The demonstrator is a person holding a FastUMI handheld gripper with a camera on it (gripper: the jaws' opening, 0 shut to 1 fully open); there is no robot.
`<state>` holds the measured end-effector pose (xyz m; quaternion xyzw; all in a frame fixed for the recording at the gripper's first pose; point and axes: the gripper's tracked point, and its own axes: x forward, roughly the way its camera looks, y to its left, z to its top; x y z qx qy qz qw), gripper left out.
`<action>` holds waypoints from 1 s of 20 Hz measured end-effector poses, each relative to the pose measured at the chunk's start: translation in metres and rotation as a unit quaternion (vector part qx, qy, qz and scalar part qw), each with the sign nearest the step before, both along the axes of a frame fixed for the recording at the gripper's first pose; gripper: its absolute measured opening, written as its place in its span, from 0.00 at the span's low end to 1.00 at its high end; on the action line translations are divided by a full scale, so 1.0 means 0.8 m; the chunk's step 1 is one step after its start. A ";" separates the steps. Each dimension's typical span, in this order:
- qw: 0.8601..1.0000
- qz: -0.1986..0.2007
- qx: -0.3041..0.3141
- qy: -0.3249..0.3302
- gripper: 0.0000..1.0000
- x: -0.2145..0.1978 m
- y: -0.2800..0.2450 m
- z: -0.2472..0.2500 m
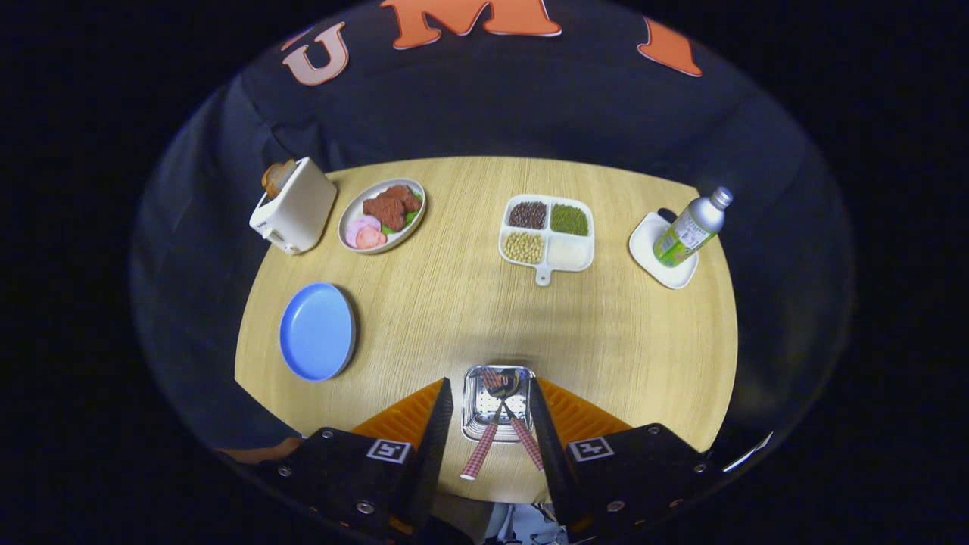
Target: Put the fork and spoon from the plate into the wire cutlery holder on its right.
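Both fork (522,428) and spoon (488,424) in holder (475,409) between open tool (490,412) fingers.

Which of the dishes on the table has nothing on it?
The blue plate, on the table ahead of the open gripper and nearest the toaster. The oval plate holds food, the divided tray holds beans, the small white dish carries a bottle.

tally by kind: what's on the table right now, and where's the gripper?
Plates/trays: 4 – blue plate, food plate, divided tray, white dish
Toaster: 1
Bottle: 1
Cutlery holder: 1
Cutlery: 2 – fork, spoon, both in the holder
Total: 9
Gripper open, fingers either side of the holder.
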<state>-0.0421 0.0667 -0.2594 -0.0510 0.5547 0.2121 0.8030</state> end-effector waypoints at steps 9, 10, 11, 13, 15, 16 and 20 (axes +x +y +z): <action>0.962 -0.104 0.019 -0.253 0.83 0.086 -0.025 0.124; 0.954 -0.114 0.036 -0.275 0.83 0.092 -0.026 0.140; 0.944 -0.122 0.051 -0.304 0.83 0.100 -0.029 0.159; 0.924 -0.131 0.065 -0.353 0.83 0.113 -0.037 0.196; 0.904 -0.136 0.074 -0.399 0.83 0.125 -0.042 0.230; 0.896 -0.135 0.076 -0.416 0.83 0.130 -0.044 0.245; 0.876 -0.131 0.106 -0.452 0.83 0.132 -0.043 0.290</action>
